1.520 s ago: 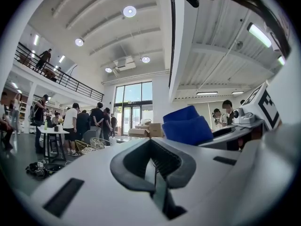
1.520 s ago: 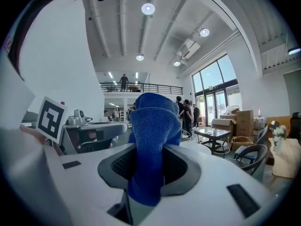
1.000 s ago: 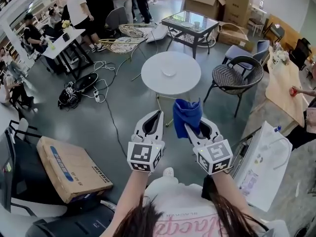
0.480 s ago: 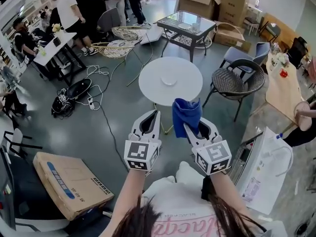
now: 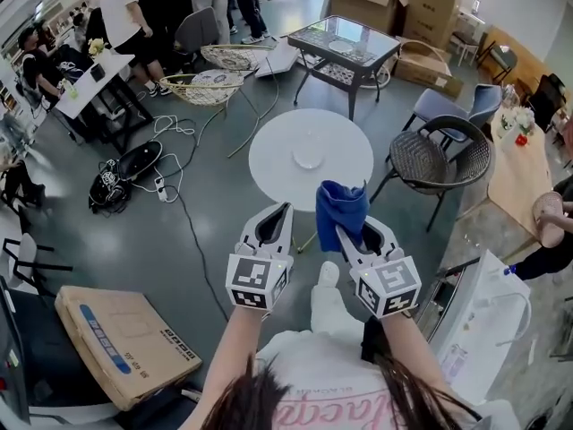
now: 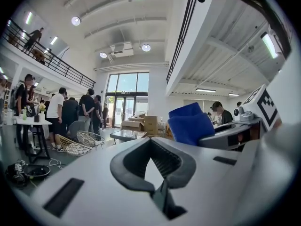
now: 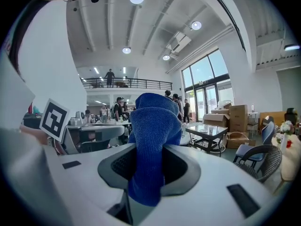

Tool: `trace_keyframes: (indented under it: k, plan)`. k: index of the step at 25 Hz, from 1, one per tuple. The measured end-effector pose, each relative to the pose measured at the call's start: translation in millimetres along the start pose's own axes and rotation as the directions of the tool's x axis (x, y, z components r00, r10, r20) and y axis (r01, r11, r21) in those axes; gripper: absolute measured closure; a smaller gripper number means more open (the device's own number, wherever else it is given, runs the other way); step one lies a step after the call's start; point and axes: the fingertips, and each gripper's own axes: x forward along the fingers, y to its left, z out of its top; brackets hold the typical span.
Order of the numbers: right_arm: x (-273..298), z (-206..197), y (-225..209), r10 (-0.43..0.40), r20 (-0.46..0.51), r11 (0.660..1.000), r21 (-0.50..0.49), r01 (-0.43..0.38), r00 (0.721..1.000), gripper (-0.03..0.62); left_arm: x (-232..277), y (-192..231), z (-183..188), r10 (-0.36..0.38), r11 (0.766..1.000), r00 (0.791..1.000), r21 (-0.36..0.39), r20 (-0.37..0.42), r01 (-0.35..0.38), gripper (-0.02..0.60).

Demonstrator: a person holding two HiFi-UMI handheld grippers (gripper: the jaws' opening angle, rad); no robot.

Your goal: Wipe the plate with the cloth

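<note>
A white plate point(image 5: 307, 158) lies in the middle of a round white table point(image 5: 345, 179) ahead of me in the head view. A folded blue cloth point(image 5: 340, 213) sticks up from my right gripper point(image 5: 346, 233), whose jaws are shut on it; in the right gripper view the cloth point(image 7: 153, 145) fills the gap between the jaws. My left gripper point(image 5: 278, 220) is held level beside it, shut, with nothing between its jaws. In the left gripper view the cloth point(image 6: 190, 123) shows to the right. Both grippers are short of the table's near edge.
A dark wicker chair point(image 5: 448, 159) stands right of the round table, and a glass-topped table point(image 5: 356, 41) is behind it. Cables point(image 5: 192, 137) and a black bag point(image 5: 124, 173) lie on the floor at left. A cardboard box point(image 5: 121, 339) is at lower left. People point(image 5: 121, 16) stand at the far left.
The round table with the plate has come closer and sits lower in the head view. Both grippers keep their pose, side by side, the cloth still in the right one.
</note>
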Motion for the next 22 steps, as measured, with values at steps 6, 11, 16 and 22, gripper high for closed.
trace_keyframes:
  k: [6,11,16,22]
  plan:
    - [50,12,-46,0.021,-0.012,1.000,-0.007,-0.022,1.000,0.461,66,24,5,-0.017,1.000,1.000,-0.024,-0.013,0.017,0.574]
    - [89,20,-86,0.032,-0.019,0.999,-0.001,-0.032,0.999,0.461,119,43,9,-0.014,0.999,1.000,-0.041,-0.017,0.013,0.574]
    - [122,28,-130,0.051,-0.034,0.999,0.001,-0.051,0.998,0.461,170,59,9,0.003,0.998,0.999,-0.056,-0.037,-0.005,0.574]
    - [157,35,-168,0.064,-0.045,0.998,0.004,-0.064,0.997,0.461,216,79,4,0.032,0.996,0.998,-0.076,-0.057,-0.036,0.572]
